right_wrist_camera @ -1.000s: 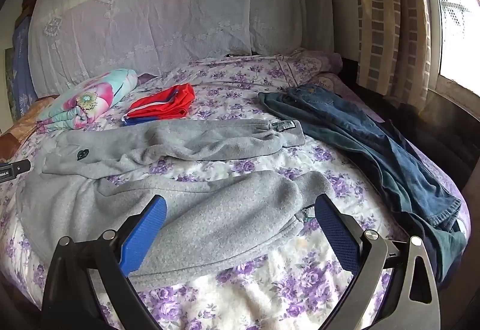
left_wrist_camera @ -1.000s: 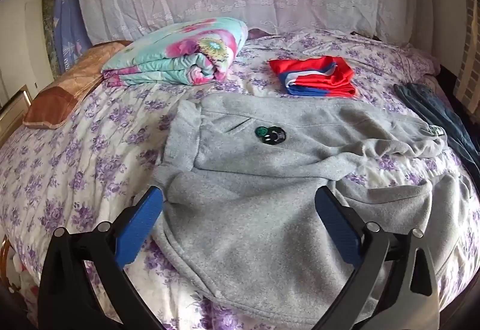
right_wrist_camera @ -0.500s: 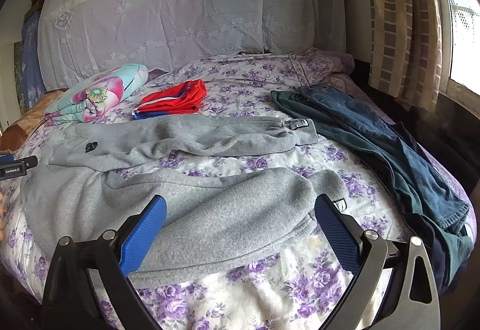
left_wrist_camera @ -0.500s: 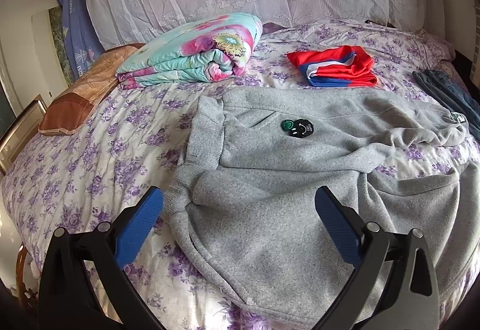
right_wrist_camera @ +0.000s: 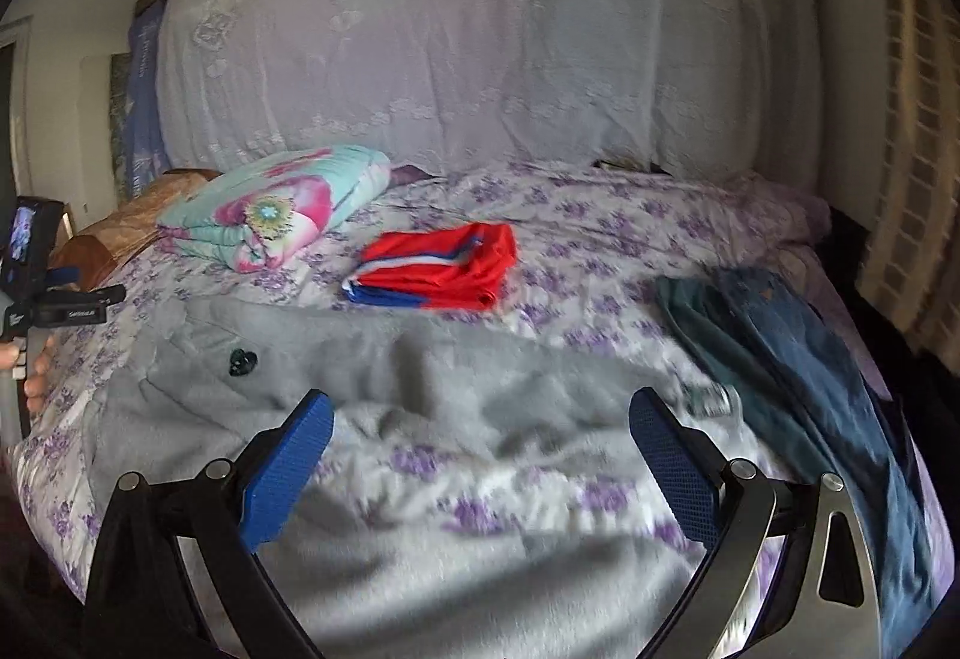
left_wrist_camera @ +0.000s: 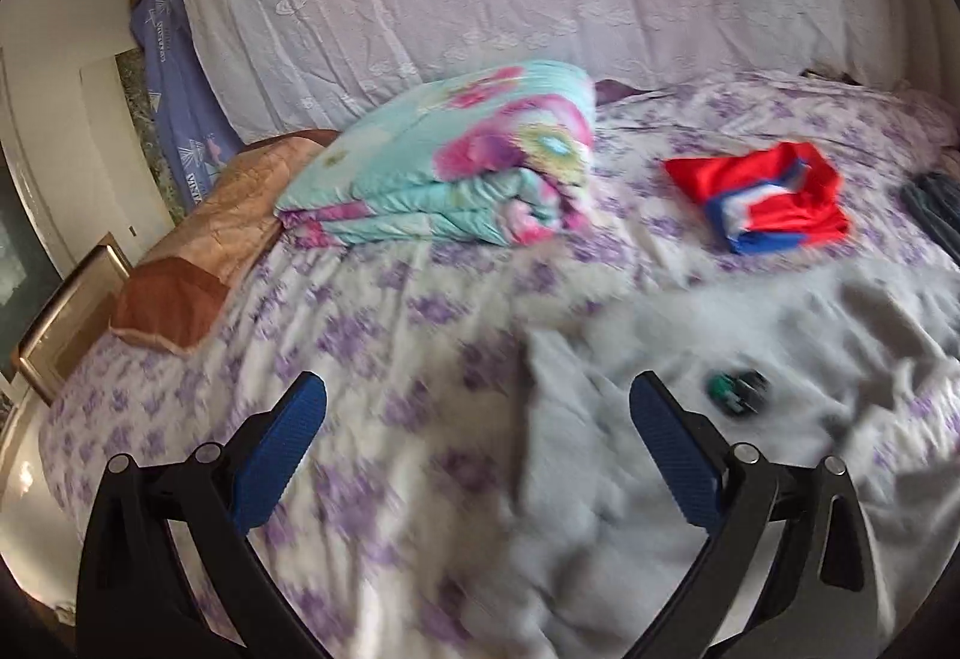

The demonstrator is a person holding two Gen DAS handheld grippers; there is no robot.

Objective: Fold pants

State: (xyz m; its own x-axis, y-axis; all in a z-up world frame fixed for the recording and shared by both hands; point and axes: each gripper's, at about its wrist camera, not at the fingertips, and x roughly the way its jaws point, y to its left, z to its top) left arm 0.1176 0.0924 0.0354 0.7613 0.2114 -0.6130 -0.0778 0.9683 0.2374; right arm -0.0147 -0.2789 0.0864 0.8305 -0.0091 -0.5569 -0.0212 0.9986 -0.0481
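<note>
— What is nearest to you?

— My left gripper (left_wrist_camera: 477, 413) has its blue fingers (left_wrist_camera: 282, 443) spread wide apart with nothing between them, above the flowered bed sheet (left_wrist_camera: 372, 323) and the left edge of the gray pants (left_wrist_camera: 630, 479). That view is blurred. My right gripper (right_wrist_camera: 480, 431) is spread just as wide and holds nothing, with the gray pants (right_wrist_camera: 420, 383) lying under it.

— Where exactly are the pants?

— Spread out on the bed, reaching from left to right in front of me. A small dark badge (right_wrist_camera: 242, 359) sits on them near the left end.

— And beyond them?

— Well past the pants lies a folded red and blue garment (right_wrist_camera: 444, 269). To its left is a folded floral blanket (left_wrist_camera: 456, 167), touching a brown pillow (left_wrist_camera: 198, 263). Along the right side of the bed lie blue jeans (right_wrist_camera: 798, 359). At the far end hangs a white lace cover (right_wrist_camera: 468, 59).
</note>
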